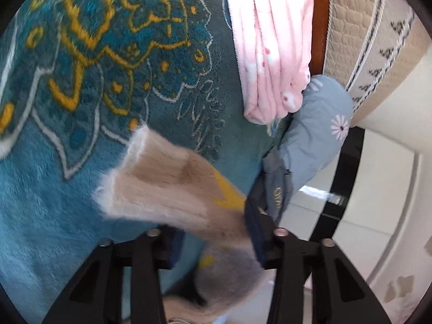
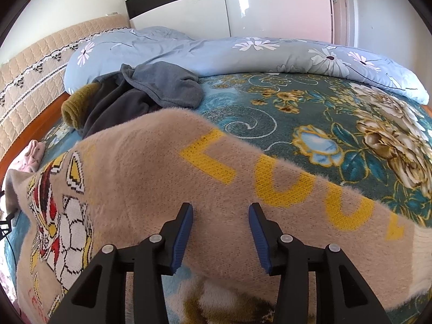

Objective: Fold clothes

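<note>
The beige sweater [image 2: 167, 178] is being spread on the bed blanket [image 2: 310, 113] — the right gripper [image 2: 220, 232] hovering part-open and empty, the left gripper [image 1: 216, 245] seemingly pinching a sleeve — so tension is best being kept even.
</note>
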A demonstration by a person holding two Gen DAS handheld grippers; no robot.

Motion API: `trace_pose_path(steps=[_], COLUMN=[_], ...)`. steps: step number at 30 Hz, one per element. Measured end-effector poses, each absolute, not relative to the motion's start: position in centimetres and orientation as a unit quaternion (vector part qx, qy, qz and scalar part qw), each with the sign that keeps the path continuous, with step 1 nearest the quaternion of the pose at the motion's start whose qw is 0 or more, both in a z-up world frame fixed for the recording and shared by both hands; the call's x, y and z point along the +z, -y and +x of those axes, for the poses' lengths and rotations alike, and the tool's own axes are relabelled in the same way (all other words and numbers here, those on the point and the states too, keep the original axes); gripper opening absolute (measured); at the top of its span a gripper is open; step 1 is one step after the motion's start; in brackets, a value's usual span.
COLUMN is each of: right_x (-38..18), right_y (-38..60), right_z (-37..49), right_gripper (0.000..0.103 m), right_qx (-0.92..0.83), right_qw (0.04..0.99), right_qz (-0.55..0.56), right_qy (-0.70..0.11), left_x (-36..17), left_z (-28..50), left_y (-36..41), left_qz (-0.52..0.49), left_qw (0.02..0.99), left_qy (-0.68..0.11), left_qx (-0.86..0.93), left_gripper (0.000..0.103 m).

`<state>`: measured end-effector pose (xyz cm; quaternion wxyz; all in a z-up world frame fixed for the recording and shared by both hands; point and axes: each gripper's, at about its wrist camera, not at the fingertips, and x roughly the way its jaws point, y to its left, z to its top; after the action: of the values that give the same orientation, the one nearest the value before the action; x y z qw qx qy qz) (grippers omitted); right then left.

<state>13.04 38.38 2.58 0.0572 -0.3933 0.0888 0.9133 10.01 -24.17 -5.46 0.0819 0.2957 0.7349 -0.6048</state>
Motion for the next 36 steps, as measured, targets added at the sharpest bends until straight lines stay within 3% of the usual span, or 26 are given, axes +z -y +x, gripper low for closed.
trace_pose_path(steps=[4,8,11,13,15,19,23,24,25,28,36], right_x=[2.6,2.5,2.5,2.5,2.5,2.6,2.5,2.5,2.5,2.9,6.6], right_y=[-38.3,-38.3,-38.3,-38.3,-38.3,-38.4,-38.4,-38.3,-38.3,-38.6,-41.0], right_z=[13.1,13.1,13.0,13.0,13.0,13.0,12.9,12.9,12.9,13.0,8.1], right_gripper=[0.047,0.047,0.047,0.047,0.047,0.047,0.048,0.048,0.048,0.049,0.056], right_qx=[0.913,0.913,0.913,0.913,0.913,0.913,0.912,0.912,0.912,0.914,0.898], right_qw=[0.057,0.059,0.059,0.059,0.059,0.058,0.059,0.059,0.059,0.054,-0.038], right_qz=[-0.393,-0.393,-0.393,-0.394,-0.394,-0.393,-0.395,-0.396,-0.396,-0.389,-0.366], right_qy=[-0.088,-0.088,-0.087,-0.087,-0.087,-0.089,-0.088,-0.087,-0.087,-0.102,-0.241], left_x=[-2.1,5.8,10.5,9.8,6.2,-0.4,-1.5,-1.6,-1.6,-2.1,-0.7], left_z=[7.4,5.1,4.7,4.0,2.9,2.8,3.8,4.1,4.4,7.0,8.6], left_y=[24.1,23.5,21.3,20.6,21.9,24.9,26.1,26.3,26.1,24.6,16.1], left_qz=[0.35,0.313,0.268,0.284,0.344,0.411,0.412,0.412,0.411,0.402,0.396], left_qw=[0.081,0.053,0.057,0.087,0.125,0.156,0.138,0.127,0.113,0.066,-0.065], left_qy=[-0.625,-0.449,-0.26,-0.187,-0.199,-0.293,-0.362,-0.384,-0.405,-0.471,-0.449], left_qx=[-0.693,-0.835,-0.926,-0.936,-0.909,-0.849,-0.825,-0.816,-0.809,-0.782,-0.798], left_gripper=[0.013,0.012,0.012,0.012,0.011,0.011,0.012,0.02,0.034,0.051,0.055])
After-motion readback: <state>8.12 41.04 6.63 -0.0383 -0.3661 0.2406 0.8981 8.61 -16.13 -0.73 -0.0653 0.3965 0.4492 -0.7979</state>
